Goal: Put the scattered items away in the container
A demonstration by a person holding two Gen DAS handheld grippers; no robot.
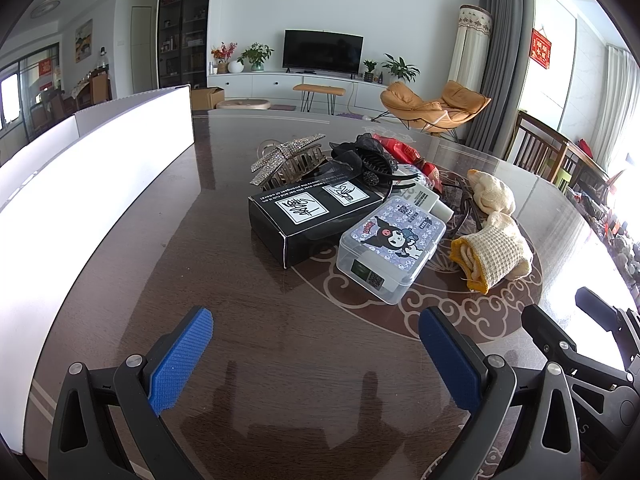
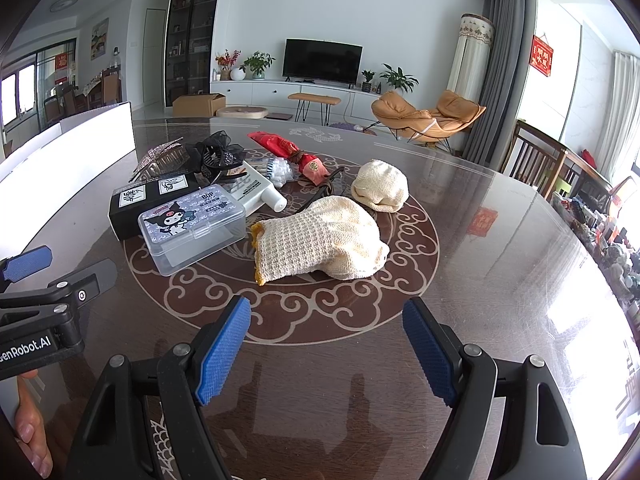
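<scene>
A pile of small items lies mid-table: a black box point(image 1: 308, 216) point(image 2: 148, 200), a clear plastic case with a cartoon sticker point(image 1: 390, 246) point(image 2: 192, 226), a rhinestone hair claw point(image 1: 286, 162), a black bow clip point(image 1: 366, 156) point(image 2: 220, 152), a white tube point(image 2: 260, 190), a red packet point(image 2: 288, 150) and two cream knitted cloths point(image 2: 320, 238) point(image 2: 380, 186). The white container point(image 1: 92, 184) point(image 2: 68, 156) stands on the left. My left gripper point(image 1: 316, 354) is open, short of the case. My right gripper point(image 2: 326, 350) is open just before the nearer cloth. Neither holds anything.
The dark round table point(image 2: 500, 248) has a pale scroll pattern in its middle and bare room on the right. Wooden chairs point(image 2: 540, 160) stand at its far right edge. A hand point(image 2: 32, 432) holds the left tool at the lower left of the right wrist view.
</scene>
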